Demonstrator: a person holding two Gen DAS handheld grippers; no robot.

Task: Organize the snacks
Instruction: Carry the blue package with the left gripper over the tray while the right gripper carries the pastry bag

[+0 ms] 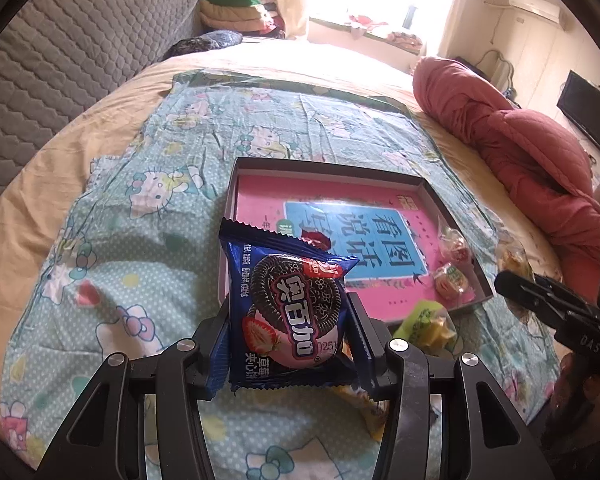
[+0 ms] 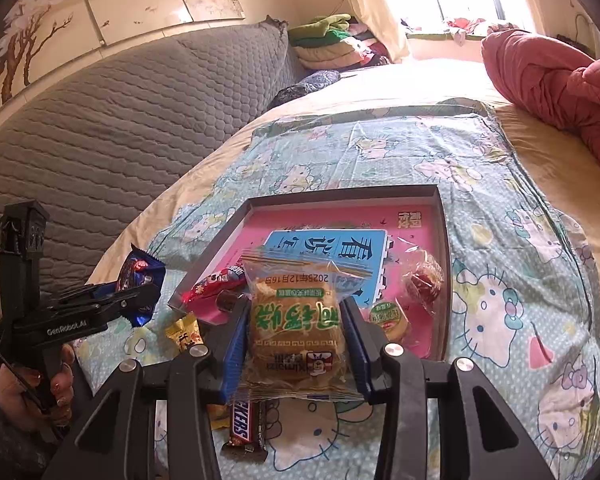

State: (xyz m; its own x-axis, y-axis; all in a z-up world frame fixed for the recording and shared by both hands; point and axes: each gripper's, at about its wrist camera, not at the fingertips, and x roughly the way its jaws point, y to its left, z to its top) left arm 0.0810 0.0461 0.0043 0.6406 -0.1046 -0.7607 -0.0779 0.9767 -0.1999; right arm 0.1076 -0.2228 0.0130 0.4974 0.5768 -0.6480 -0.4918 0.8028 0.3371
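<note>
My left gripper [image 1: 290,320] is shut on a blue Oreo cookie packet [image 1: 288,308], held upright just in front of the near-left corner of a shallow grey box [image 1: 324,166]. A pink and blue book lies in the box. My right gripper [image 2: 296,320] is shut on a clear pastry packet [image 2: 296,332] with green characters, over the box's near edge [image 2: 204,272]. Wrapped candies [image 1: 454,248] lie in the box's right side. The left gripper [image 2: 132,296] with its blue packet [image 2: 140,276] also shows at the left of the right wrist view.
A Snickers bar [image 2: 246,428], a yellow packet [image 2: 184,332] and a red packet [image 2: 212,292] lie near the box on the Hello Kitty sheet [image 1: 140,200]. A grey quilted headboard [image 1: 60,60] stands left, a red quilt [image 1: 520,140] right. A hand [image 2: 28,392] holds the left gripper's handle.
</note>
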